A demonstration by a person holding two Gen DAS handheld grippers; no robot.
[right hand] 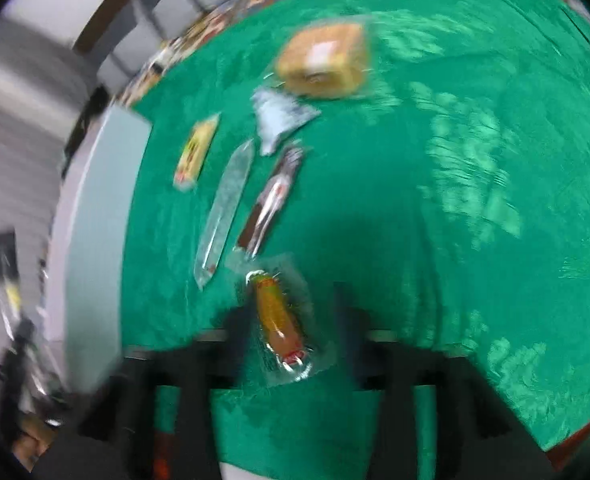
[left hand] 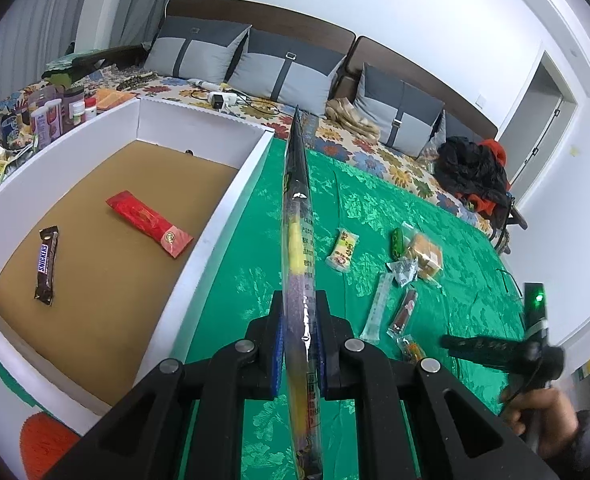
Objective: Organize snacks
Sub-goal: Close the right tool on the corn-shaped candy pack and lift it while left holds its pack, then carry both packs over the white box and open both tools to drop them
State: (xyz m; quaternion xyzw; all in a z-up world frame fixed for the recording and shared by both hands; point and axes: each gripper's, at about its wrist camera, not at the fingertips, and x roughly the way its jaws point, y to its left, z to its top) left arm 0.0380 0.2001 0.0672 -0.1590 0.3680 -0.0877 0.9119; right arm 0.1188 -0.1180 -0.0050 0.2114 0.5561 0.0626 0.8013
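My left gripper (left hand: 300, 344) is shut on a long flat snack packet (left hand: 298, 216), dark with a yellow part, held edge-on above the green cloth (left hand: 435, 216) beside the white box (left hand: 231, 200). The box holds a Snickers bar (left hand: 47, 260) and a red packet (left hand: 149, 218). My right gripper (right hand: 291, 320) is open, its fingers either side of an orange sausage in a clear wrapper (right hand: 281, 320) on the cloth; this view is blurred. Further off lie a clear stick packet (right hand: 225, 208), a brown bar (right hand: 273, 200), a silver packet (right hand: 279, 120), a yellow packet (right hand: 197, 152) and a bread pack (right hand: 323, 62).
The right hand-held gripper (left hand: 495, 346) shows at the right of the left wrist view. A small green packet (left hand: 397, 242) lies by the bread. Behind are a floral sheet with grey cushions (left hand: 291, 68), black clothes (left hand: 471, 168), and jars (left hand: 51, 116) left of the box.
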